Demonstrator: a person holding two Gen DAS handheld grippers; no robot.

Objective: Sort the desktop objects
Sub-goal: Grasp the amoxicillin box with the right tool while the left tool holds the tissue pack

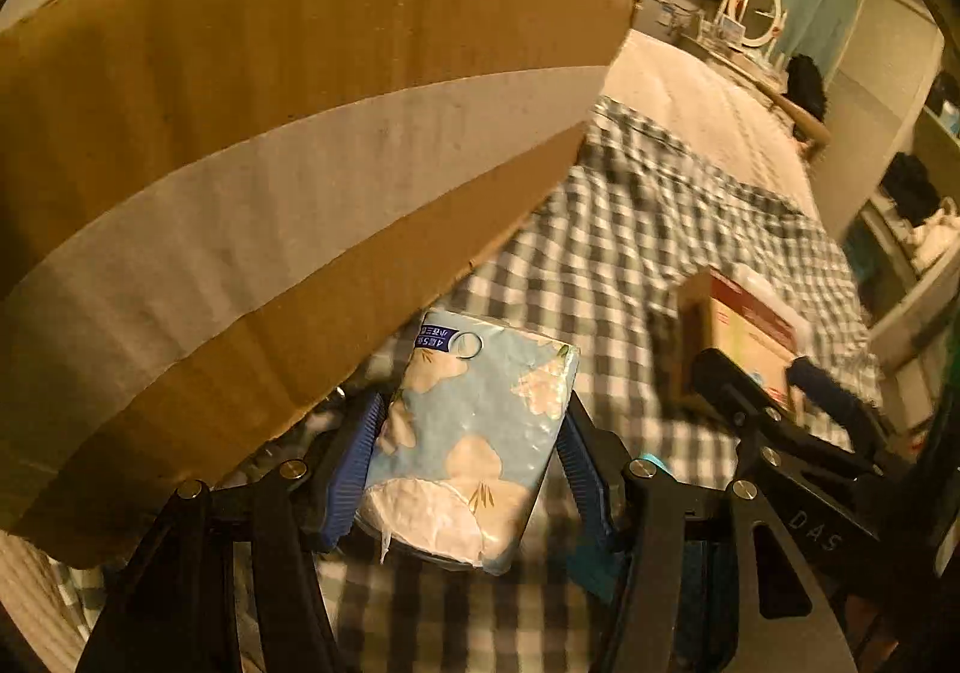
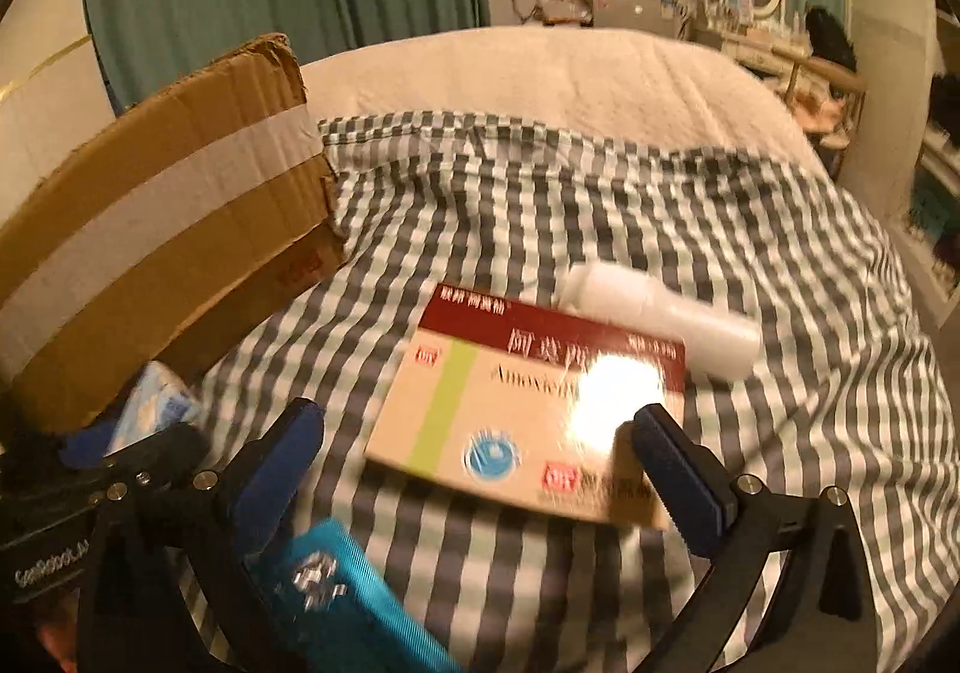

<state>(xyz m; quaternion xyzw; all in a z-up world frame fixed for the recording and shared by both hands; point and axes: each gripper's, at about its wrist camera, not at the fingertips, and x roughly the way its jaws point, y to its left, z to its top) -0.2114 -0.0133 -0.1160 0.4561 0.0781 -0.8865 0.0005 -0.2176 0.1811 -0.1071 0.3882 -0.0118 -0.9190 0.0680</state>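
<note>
Tissue pack (image 1: 474, 433), clamped in the left gripper (image 1: 471, 454), risked snagging the cardboard box (image 1: 270, 133) wall; right gripper (image 2: 480, 469) gaped wide over the medicine box (image 2: 528, 409).

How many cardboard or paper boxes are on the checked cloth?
2. The big taped carton stands at the left; the medicine box lies in the middle, before the right gripper. The carton may hide more.

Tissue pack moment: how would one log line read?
left gripper: shut on tissue pack | right gripper: open, at medicine box | cardboard box: left
</note>
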